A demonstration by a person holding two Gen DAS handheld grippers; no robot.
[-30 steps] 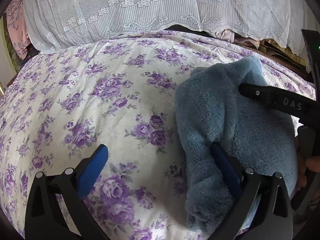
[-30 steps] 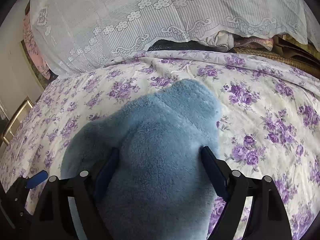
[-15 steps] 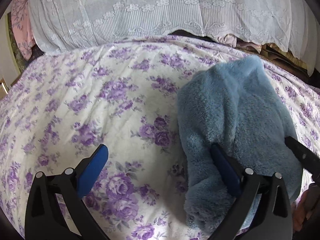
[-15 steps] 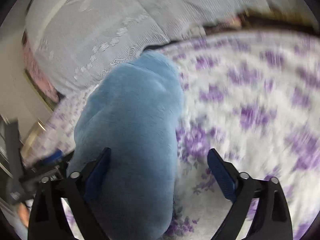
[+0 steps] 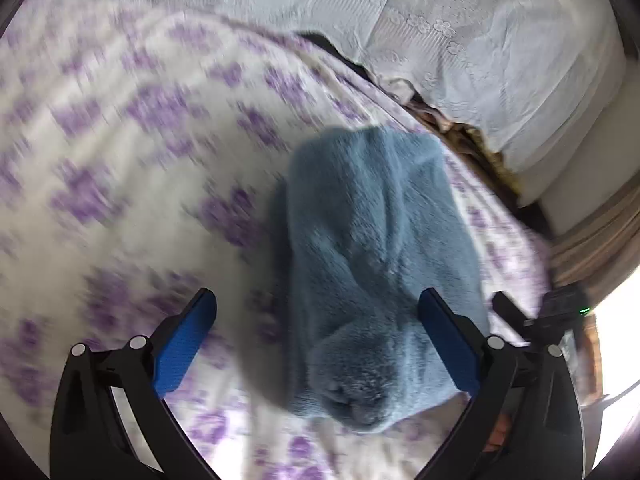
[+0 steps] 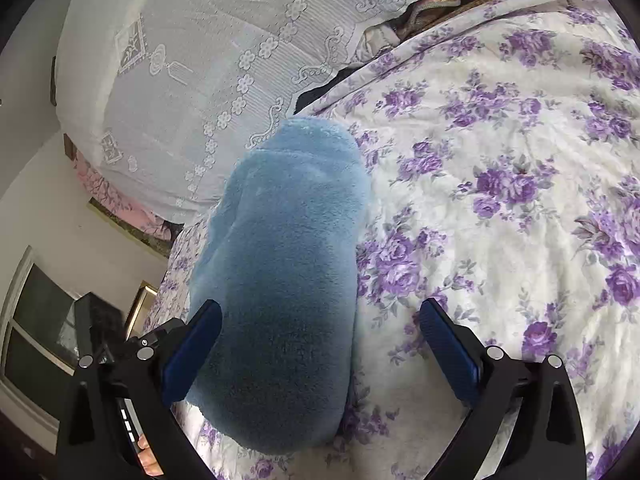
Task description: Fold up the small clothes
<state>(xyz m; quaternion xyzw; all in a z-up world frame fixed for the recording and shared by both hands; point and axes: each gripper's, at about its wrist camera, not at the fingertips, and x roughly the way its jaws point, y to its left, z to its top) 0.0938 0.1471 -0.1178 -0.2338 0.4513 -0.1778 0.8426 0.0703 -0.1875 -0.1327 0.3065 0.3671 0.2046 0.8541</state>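
A fluffy blue fleece garment (image 5: 372, 248) lies folded into a long bundle on the purple-flowered bedspread (image 5: 120, 168). In the left wrist view my left gripper (image 5: 320, 348) is open, with the near end of the bundle between its blue pads but not pinched. In the right wrist view the garment (image 6: 288, 280) lies by the left pad of my open right gripper (image 6: 320, 356), which grips nothing. The left gripper's body (image 6: 120, 364) shows at the lower left of the right wrist view.
A white lace cover (image 6: 208, 52) hangs over piled things behind the bed. Brown and pink cloth (image 5: 452, 128) lies in the gap at the bed's far edge. A wall and window frame (image 6: 36, 320) stand to the left. The bedspread (image 6: 500, 184) stretches right.
Both grippers have swung around the bundle. The left gripper moved right so the garment now lies between its pads. The right gripper shifted right, and the bundle sits by its left pad.
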